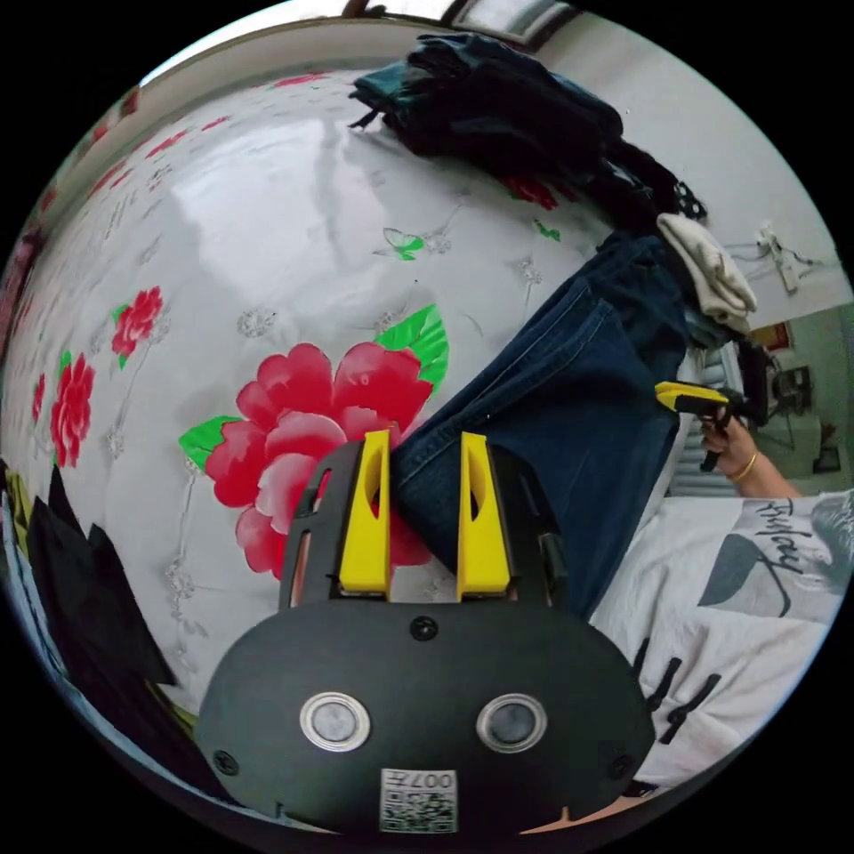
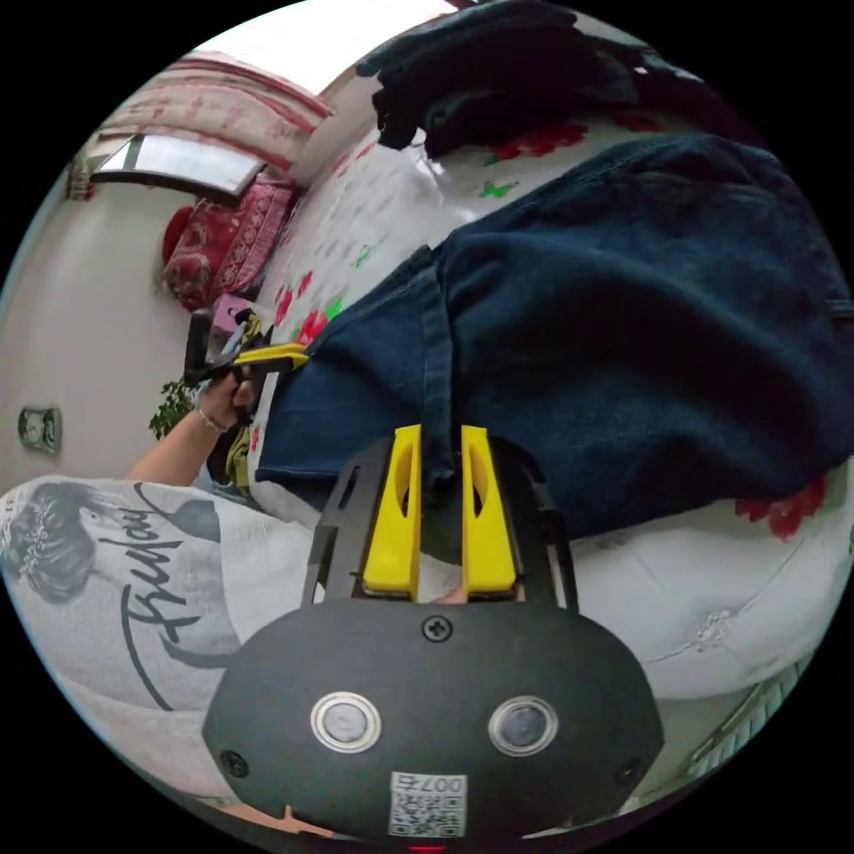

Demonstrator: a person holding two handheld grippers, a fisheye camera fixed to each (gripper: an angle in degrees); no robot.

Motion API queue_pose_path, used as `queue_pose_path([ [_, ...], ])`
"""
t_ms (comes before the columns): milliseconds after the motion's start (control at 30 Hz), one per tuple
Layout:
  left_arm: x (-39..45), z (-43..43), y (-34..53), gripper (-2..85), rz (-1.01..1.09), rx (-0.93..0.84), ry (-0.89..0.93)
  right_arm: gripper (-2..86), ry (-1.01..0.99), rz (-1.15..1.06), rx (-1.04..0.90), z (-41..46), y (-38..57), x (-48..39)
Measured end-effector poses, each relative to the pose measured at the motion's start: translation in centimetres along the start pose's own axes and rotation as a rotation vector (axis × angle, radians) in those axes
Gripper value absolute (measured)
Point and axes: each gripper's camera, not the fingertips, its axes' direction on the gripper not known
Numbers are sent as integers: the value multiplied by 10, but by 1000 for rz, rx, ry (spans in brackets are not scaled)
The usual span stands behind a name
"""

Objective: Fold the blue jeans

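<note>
While we look through the left gripper view, we see the left tool [image 1: 425, 507] with its two yellow jaws set apart, the hem end of the blue jeans [image 1: 569, 391] lying between them. The gap between the jaws is wider than the cloth there, so we cannot tell whether both jaws press on the denim. The jeans lie on the bed [image 1: 267, 222], whose white quilted cover carries red flowers and green leaves, and they stretch from the left tool toward the bed's edge near the person. A heap of dark clothes [image 1: 507, 107] sits toward the far edge of the bed, and a folded cream cloth [image 1: 712, 267] rests just beyond the jeans' waist end. Black cloth [image 1: 80, 569] lies at the bed's other side. We also see the right tool [image 1: 689, 396] at the edge of the jeans, held by a hand [image 1: 734, 449], beside the person's white printed shirt [image 1: 738, 578].

In the right gripper view, the right tool [image 2: 439, 507] has its jaws close together, with a seam fold of the jeans [image 2: 623, 329] running down between them; both jaws appear to pinch it. The jeans spread broadly over the bed [image 2: 712, 596] near its edge. Farther along that edge, the left tool [image 2: 276, 358] meets the leg end of the jeans. The dark clothes [image 2: 516, 71] lie past the jeans, and red pillows [image 2: 222, 240] sit at the bed's far end.
</note>
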Motion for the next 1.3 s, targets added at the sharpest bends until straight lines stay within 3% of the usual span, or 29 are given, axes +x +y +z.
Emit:
queue_pose_path([
  [133, -36, -48, 46, 101, -216, 210, 106, 87, 157, 51, 233, -57, 14, 8],
  [267, -70, -74, 121, 96, -480, 389, 248, 115, 308, 456, 516, -130, 58, 69],
  [367, -82, -74, 169, 91, -591, 437, 327, 123, 254, 584, 618, -147, 83, 104],
  [467, -88, -67, 200, 89, -664, 408, 344, 106, 170, 679, 559, -133, 78, 136],
  [533, -90, -65, 212, 89, -689, 411, 368, 81, 196, 708, 665, -138, 79, 133],
  [600, -93, -64, 222, 89, -713, 417, 398, 50, -44, 666, 681, -136, 61, 133],
  [633, -95, -64, 226, 89, -722, 425, 419, 43, -53, 657, 687, -136, 57, 127],
  [733, -102, -64, 236, 88, -742, 440, 459, 18, -39, 427, 718, -147, 24, 67],
  [833, -107, -67, 242, 90, -747, 460, 481, 8, -40, -4, 649, -149, -16, -46],
  [900, -110, -70, 245, 90, -743, 471, 486, 6, 42, -391, 487, -120, -32, -160],
  [1000, -114, -75, 248, 91, -729, 500, 503, 7, 139, -767, 267, -47, -11, -269],
  [1200, -123, -72, 259, 92, -728, 497, 561, 22, 119, -881, -277, 122, 41, -321],
  [1300, -121, -74, 258, 91, -694, 488, 566, 30, 133, -771, -220, 116, 47, -312],
])
